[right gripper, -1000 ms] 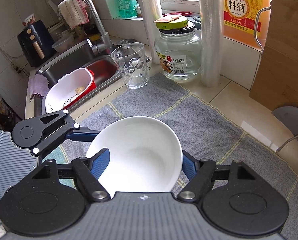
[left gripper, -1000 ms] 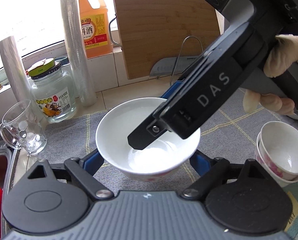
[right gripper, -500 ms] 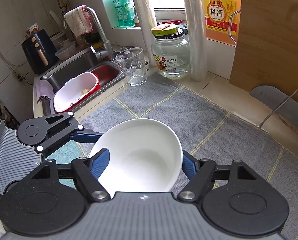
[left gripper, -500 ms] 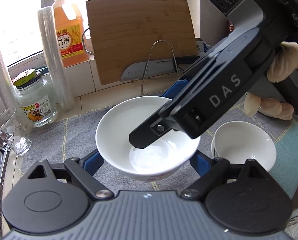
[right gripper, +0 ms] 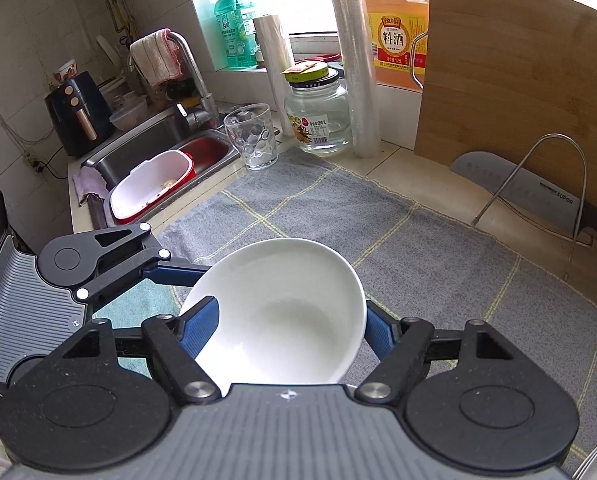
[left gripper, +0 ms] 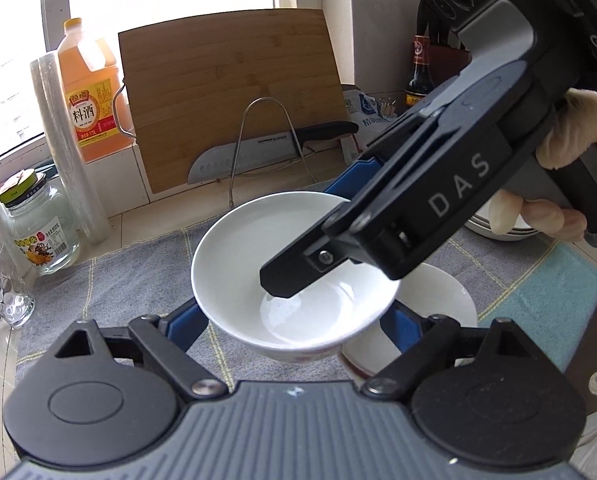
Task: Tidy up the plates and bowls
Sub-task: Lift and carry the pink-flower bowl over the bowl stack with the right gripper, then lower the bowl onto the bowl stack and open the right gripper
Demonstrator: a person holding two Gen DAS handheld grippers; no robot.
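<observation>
both tongs (left gripper: pixel 294 320) (right gripper: pixel 292 330) grasp one glossy round white bowl (left gripper: pixel 250 256) above grey woven mat (right gripper: pixel 330 216).

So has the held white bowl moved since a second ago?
Yes. In the left wrist view the white bowl has travelled right, away from the glass jar, and now overlaps the stacked bowls.

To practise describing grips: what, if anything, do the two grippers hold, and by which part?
Both hold the white bowl. The left gripper clamps its outer sides; the right gripper pinches its rim, one finger inside, one outside.
</observation>
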